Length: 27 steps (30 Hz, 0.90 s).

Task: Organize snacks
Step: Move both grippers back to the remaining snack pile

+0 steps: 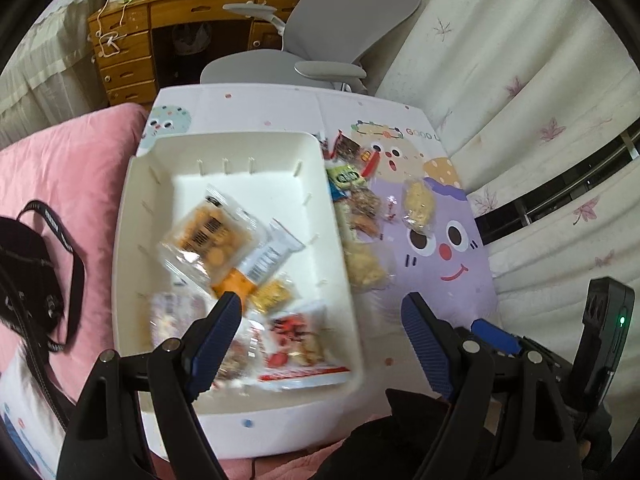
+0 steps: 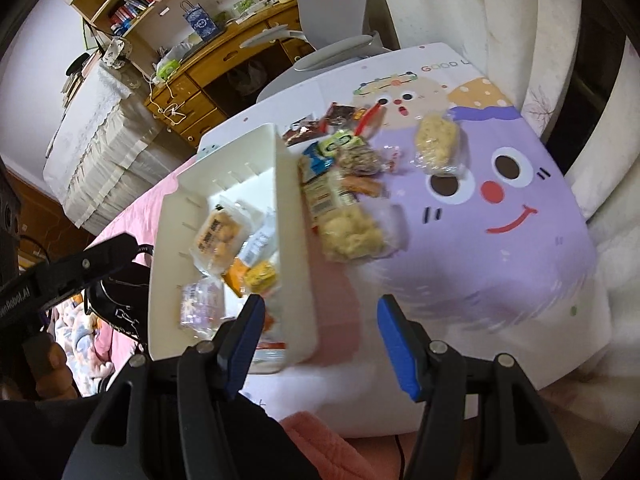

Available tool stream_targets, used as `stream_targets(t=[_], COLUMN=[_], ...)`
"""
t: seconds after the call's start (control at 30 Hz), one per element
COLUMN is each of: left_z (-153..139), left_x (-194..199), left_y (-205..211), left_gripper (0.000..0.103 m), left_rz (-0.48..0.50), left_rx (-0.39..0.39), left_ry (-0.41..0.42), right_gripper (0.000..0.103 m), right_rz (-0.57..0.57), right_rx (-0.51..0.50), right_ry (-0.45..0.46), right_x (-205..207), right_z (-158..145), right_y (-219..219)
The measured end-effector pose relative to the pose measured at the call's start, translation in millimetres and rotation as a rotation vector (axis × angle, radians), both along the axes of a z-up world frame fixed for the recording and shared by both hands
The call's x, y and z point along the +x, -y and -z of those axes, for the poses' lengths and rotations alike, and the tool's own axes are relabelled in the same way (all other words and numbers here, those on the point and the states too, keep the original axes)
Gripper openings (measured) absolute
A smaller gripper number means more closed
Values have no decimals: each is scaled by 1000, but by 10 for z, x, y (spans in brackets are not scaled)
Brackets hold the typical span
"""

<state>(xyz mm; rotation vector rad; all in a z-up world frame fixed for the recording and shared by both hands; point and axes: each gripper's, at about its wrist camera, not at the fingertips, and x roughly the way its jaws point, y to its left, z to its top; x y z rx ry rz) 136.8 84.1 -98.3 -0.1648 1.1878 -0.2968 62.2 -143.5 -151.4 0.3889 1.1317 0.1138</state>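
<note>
A white plastic bin (image 1: 236, 148) (image 2: 296, 240) sits on the cartoon-printed table (image 1: 452, 280) (image 2: 500, 272) and holds several snack packets, among them an orange cracker pack (image 1: 208, 236) (image 2: 216, 236). More packets lie in a pile (image 1: 356, 200) (image 2: 344, 184) right of the bin, with one pale puffed snack bag (image 1: 418, 204) (image 2: 438, 146) apart. My left gripper (image 1: 320, 308) hangs open over the bin's near right corner, nothing between its fingers. My right gripper (image 2: 320, 316) is open above the bin's near right wall and the table, holding nothing.
A pink cushion (image 1: 68, 184) with a black strapped bag (image 1: 24, 268) lies left of the table. A grey office chair (image 1: 332, 32) and wooden desk (image 1: 132, 40) stand behind. White flowered bedding (image 1: 540, 80) rises on the right. A hand (image 2: 52, 376) grips the other tool at left.
</note>
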Motion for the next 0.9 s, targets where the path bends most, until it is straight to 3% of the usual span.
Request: stream_targets(t=[0.5,0.7,0.9], left_z=[228,344,511], left_x=[-311,-328,-166], left_y=[866,1075,1137], left_gripper=[84,85,86], left_rz=[-210,-284,-375], left_rx=[23,63,30], left_ry=[-61,-102,-168], right_gripper=[59,59,59], right_rz=[-191,-183,-162], right_rx=[8,10,16], right_ry=[-29,-40,-42], right_x=[243,287,331], right_z=[143,251,336], right_y=[973,1270,1465])
